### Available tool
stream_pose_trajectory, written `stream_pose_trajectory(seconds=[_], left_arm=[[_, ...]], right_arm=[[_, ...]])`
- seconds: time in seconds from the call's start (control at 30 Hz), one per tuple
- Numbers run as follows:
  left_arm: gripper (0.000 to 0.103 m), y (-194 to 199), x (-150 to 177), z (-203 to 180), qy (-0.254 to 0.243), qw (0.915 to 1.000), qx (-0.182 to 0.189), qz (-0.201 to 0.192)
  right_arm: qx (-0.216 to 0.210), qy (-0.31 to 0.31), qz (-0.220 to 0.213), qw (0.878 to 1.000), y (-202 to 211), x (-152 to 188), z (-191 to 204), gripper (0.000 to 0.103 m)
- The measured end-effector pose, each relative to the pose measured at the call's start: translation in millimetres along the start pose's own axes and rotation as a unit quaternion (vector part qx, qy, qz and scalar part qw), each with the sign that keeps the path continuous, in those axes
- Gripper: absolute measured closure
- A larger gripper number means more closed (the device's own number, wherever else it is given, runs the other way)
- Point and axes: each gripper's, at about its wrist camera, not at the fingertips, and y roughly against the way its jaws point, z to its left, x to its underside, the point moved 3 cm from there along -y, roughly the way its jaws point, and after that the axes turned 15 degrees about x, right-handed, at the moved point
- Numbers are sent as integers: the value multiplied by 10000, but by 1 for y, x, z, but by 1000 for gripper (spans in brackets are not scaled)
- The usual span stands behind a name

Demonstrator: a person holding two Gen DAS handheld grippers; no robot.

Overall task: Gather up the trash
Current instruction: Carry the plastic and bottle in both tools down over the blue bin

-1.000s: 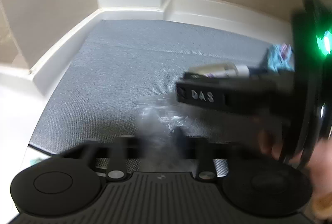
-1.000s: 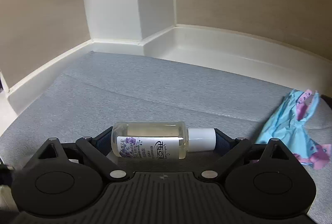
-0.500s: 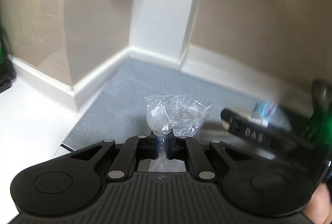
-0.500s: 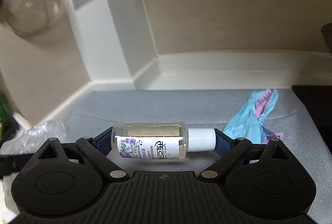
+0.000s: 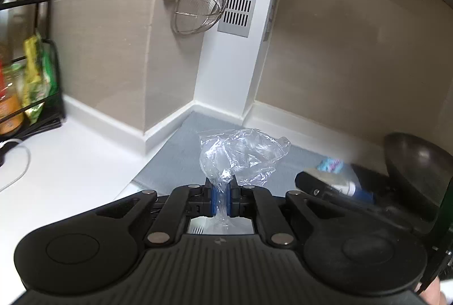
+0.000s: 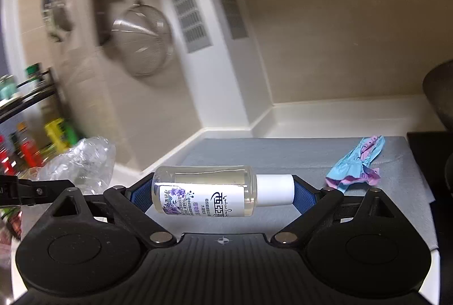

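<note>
left gripper (image 5: 221, 199) pinches a clear wrapper (image 5: 240, 155); right gripper (image 6: 223, 196) clamps a bottle (image 6: 206, 194) end to end.

Crumpled wrapper (image 6: 357, 163) lies on mat (image 6: 269, 158), right of strainer (image 6: 141, 44).

The only print I can make out is on the white label of the small clear bottle (image 6: 203, 193) lying crosswise between my right fingers (image 6: 140, 193). It carries a purple flower design, a large dark stylised logo and several lines of small characters, but from here the writing runs sideways and I cannot read any of it. Nothing in my left view bears legible text.
</note>
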Motion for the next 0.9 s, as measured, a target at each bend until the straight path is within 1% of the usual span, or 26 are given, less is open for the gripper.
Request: stream_pose_trajectory(seconds=[0.07, 0.27, 0.43, 0.67, 0.77, 0.9], left_arm=[[97, 24, 16, -1, -15, 10000, -24, 35], [97, 78, 64, -3, -6, 9998, -154, 115], [97, 113, 113, -3, 34, 9985, -436, 321], [97, 141, 181, -1, 13, 9942, -758, 759], [97, 147, 209, 2, 65, 9915, -803, 1019], [97, 152, 241, 5, 145, 9884, -838, 1255]], right_arm=[[-71, 64, -54, 9999, 21, 6, 1, 7], [-272, 244, -158, 9992, 81, 23, -2, 7], [-452, 461, -187, 9977, 129, 48, -9, 7], [-541, 879, 44, 9947, 178, 95, -19, 7], [-595, 1108, 187, 9919, 191, 117, -20, 7], [-630, 1318, 481, 9881, 199, 142, -18, 7]])
